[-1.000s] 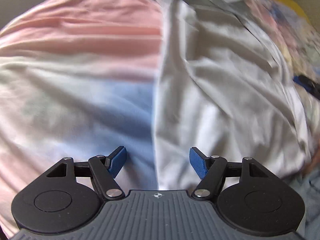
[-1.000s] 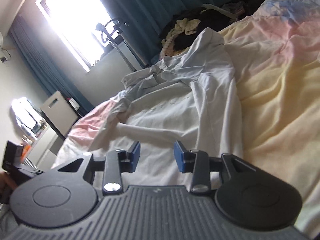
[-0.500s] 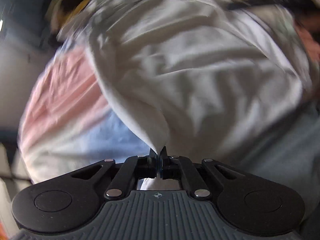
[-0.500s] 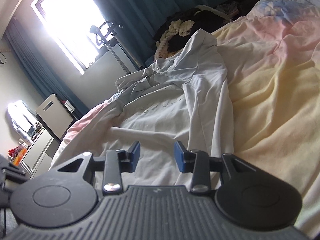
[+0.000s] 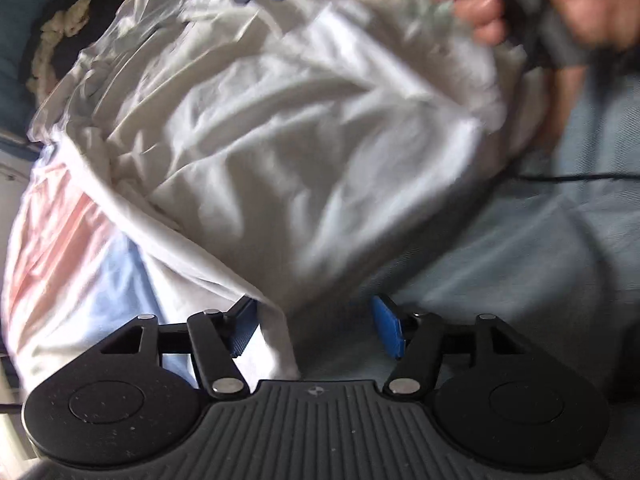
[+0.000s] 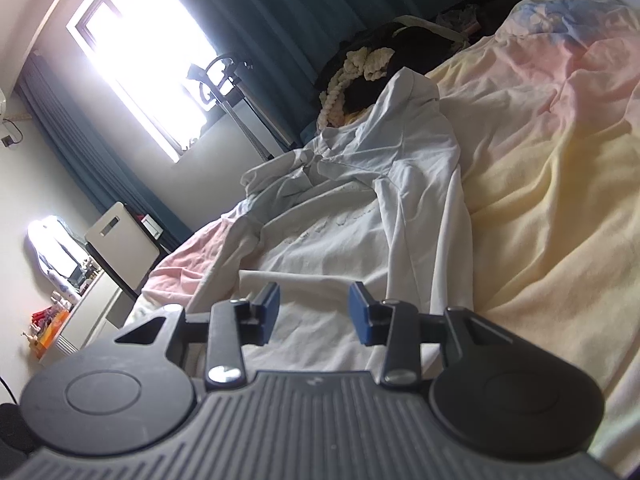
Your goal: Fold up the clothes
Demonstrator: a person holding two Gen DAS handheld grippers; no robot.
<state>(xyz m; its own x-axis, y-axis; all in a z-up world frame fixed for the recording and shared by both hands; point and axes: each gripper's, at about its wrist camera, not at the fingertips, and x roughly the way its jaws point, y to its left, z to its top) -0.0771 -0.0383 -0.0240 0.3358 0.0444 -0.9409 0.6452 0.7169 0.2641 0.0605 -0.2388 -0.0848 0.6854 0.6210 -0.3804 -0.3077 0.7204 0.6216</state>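
The garment (image 6: 352,236) lies spread on the bedsheet (image 6: 552,184), its lower edge just before the right gripper (image 6: 314,312), a knitted item (image 6: 356,68) behind its far end, and a window (image 6: 148,52) beyond to the left.

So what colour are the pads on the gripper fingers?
Blue pads, clearest in the right wrist view.

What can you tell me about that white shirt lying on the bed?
The white shirt is soft, wrinkled cloth with long sleeves and a faint print on its chest. It lies spread but rumpled over the pastel bedsheet. Both the right gripper and the left gripper stand open over its near edge.
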